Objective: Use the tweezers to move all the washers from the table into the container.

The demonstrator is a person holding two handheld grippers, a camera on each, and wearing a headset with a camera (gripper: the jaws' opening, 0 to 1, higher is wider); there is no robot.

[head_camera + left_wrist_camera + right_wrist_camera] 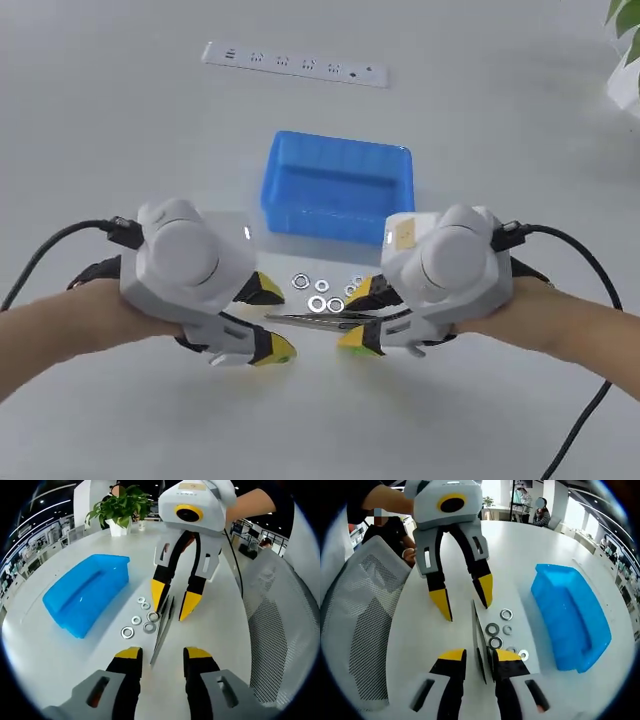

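Observation:
Steel tweezers (320,319) lie flat on the white table between my two grippers. Several washers (317,303) are scattered just beyond them, in front of the blue container (338,185). My left gripper (270,319) is open, and the near end of the tweezers (162,630) points at the gap between its jaws. My right gripper (367,315) is open with its jaws either side of the other end of the tweezers (480,645), not closed on it. Washers (495,642) lie just right of those jaws, and the container (570,615) is farther right. The washers (136,620) and container (85,597) sit left of the tweezers.
A white power strip (295,64) lies at the far side of the table. A potted plant (625,50) stands at the back right corner. A mesh chair (360,630) is beside the table, and people sit in the background.

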